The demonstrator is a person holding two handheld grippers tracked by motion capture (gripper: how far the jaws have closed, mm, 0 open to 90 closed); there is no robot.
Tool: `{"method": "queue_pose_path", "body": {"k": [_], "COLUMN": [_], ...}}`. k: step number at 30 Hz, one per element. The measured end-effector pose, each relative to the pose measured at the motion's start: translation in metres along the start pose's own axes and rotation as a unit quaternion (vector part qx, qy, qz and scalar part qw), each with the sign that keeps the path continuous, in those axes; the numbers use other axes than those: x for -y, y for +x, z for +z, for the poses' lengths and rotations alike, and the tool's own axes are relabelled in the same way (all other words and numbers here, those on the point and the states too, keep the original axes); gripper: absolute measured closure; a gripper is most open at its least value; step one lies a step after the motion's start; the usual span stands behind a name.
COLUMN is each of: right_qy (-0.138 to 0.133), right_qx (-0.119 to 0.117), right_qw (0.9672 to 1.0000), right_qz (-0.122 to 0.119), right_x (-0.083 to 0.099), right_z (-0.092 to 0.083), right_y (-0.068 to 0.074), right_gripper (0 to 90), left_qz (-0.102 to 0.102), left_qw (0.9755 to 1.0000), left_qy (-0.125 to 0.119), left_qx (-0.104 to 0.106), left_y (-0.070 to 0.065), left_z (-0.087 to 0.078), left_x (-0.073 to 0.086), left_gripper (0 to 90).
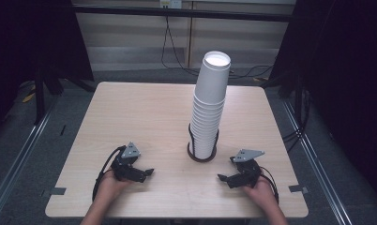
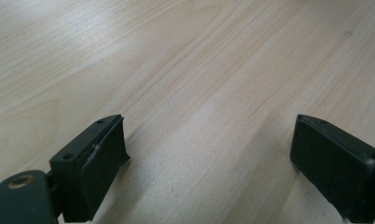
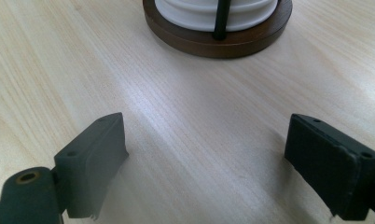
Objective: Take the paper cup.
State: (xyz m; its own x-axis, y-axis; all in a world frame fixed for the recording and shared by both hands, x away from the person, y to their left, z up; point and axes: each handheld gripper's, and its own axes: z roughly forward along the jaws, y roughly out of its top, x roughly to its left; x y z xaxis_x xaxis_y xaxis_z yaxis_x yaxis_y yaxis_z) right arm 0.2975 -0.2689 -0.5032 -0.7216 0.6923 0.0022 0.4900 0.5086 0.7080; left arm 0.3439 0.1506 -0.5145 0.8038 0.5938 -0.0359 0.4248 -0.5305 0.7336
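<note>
A pale wooden surface point(image 1: 130, 117) is taking up the middle of the room, with a dark floor lying around it and cables trailing along the wall past its far edge.

Rising from the surface, a little right of centre and closer to the near edge than to the far one, a tall stack of white paper cups point(image 1: 209, 105) is standing upside down, leaning slightly to the right toward the top. The cups are sitting in a holder with a round, dark wooden base point(image 1: 201, 157) and thin black rods running up the sides of the lowest cups. In the right gripper view the base point(image 3: 213, 39) is showing at the top, with one black rod point(image 3: 221, 18) crossing the white rims.

A person's hands are coming in over the near edge, each one holding a tool. The left claw point(image 1: 148, 173) is resting low near the near left corner, pointing right toward the middle, well apart from the cups. In its own view its jaws are standing wide apart with nothing but bare wood point(image 2: 199, 93) between them.

The right claw point(image 1: 224, 177) is lying near the near right corner, pointing left, close to the holder's base but not touching it. Its jaws are likewise standing apart over bare wood, gripping nothing.
</note>
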Motion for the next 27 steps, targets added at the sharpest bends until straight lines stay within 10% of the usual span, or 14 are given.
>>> {"method": "queue_pose_path", "body": {"k": [11, 16, 27], "right_qy": [0.008, 0.025, -0.052], "right_qx": [0.011, -0.006, -0.025], "right_qw": [0.9998, 0.9996, 0.9971], "right_qz": [0.012, 0.013, 0.049], "right_x": [-0.002, -0.008, -0.057], "right_z": [0.0, -0.004, -0.051], "right_y": [0.003, 0.005, -0.001], "right_gripper": [12.6, 14.3, 15.0], "left_qz": [-0.006, -0.007, -0.008], "left_qw": [1.0, 0.9995, 0.9948], "left_qy": [0.001, -0.003, -0.038], "left_qx": [-0.004, 0.03, 0.094], "left_y": [-0.003, -0.006, -0.004], "left_z": [-0.003, -0.005, -0.038], "left_x": [0.002, -0.004, -0.071], "left_gripper": [11.7, 16.0, 15.5]}}
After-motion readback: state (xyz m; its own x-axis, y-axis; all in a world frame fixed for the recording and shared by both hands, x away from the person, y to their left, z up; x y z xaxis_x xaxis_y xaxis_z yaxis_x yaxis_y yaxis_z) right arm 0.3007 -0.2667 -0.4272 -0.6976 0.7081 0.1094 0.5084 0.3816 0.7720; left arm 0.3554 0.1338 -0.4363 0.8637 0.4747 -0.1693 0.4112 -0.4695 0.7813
